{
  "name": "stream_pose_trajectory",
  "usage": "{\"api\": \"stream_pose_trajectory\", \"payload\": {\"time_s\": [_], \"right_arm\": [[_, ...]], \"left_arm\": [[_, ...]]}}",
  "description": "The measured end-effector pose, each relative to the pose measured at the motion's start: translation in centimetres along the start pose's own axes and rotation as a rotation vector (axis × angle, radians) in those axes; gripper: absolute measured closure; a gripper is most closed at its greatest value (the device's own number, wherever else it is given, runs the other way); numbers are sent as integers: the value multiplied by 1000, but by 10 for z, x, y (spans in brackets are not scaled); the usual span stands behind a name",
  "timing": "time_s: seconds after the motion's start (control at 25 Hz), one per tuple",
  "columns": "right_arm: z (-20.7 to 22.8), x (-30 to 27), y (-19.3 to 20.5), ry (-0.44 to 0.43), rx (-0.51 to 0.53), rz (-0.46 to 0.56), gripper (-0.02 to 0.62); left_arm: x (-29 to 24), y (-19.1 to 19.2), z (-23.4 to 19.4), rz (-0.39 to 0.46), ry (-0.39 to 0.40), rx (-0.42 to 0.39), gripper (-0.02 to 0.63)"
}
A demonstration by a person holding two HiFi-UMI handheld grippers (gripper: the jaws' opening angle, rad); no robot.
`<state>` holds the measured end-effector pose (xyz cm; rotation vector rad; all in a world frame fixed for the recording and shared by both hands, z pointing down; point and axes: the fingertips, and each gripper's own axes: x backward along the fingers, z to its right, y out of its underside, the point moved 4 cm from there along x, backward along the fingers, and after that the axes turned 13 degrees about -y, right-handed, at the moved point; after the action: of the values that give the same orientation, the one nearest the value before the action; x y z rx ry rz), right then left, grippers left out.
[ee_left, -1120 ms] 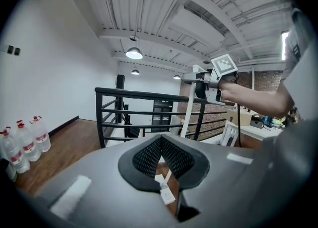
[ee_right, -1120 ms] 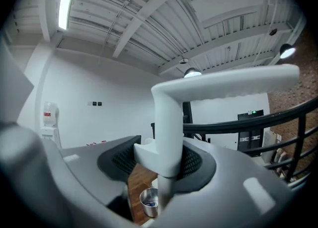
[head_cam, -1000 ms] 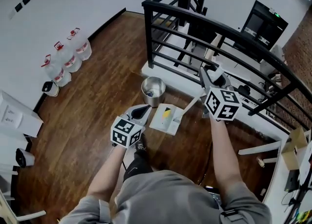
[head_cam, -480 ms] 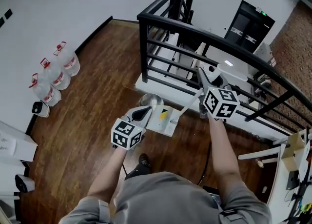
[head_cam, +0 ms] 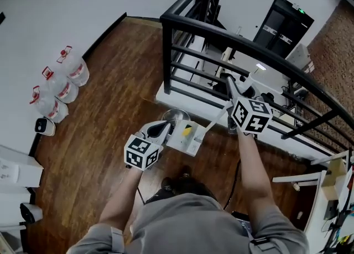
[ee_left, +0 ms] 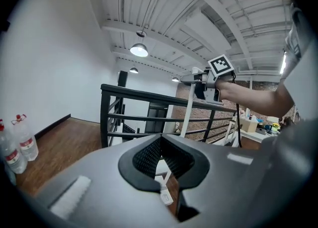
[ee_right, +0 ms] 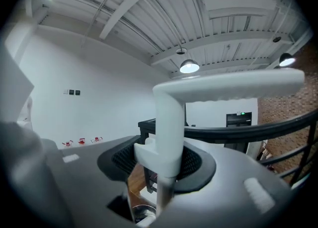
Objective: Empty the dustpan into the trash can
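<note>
A white dustpan hangs over the wood floor, with a yellow scrap lying in it. Its long white handle stands between the jaws of my right gripper, which is shut on it just under the crossbar. My left gripper is at the pan's left rim and looks shut on it; the rim shows white between the pads. The steel trash can stands just beyond the pan, partly hidden by it, and its rim shows low in the right gripper view.
A black metal railing on a white ledge runs right behind the can. Several water bottles line the white wall on the left. White tables and a cardboard box stand at the right.
Both grippers have carried the dustpan toward the railing. The trash can, fully in view before, is now partly covered by the pan.
</note>
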<state>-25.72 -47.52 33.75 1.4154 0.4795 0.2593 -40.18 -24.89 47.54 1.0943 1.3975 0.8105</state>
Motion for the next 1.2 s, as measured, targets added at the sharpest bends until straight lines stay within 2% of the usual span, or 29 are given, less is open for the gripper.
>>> {"api": "stream_pose_trajectory", "payload": {"time_s": [0.16,0.52,0.68,0.92,1.2], "right_arm": [[16,-37,-3,-10,9,-1,408],[37,-119,-22,-85,47,54,410],[38,-151,-26,-88,63,50,410],[26,-209,-30,-95,92,20,410],[-6,-295,-27,-79,122,-70,410]], "left_arm": [[-23,-9,-8,-8,-26,2,601],[-66,-50,-29,34,-110,-12,601],[-77,-54,-43,30,-120,-5,601],[-96,-58,-92,39,-98,5,601],[-119,-72,-162,33,1,21,601]]}}
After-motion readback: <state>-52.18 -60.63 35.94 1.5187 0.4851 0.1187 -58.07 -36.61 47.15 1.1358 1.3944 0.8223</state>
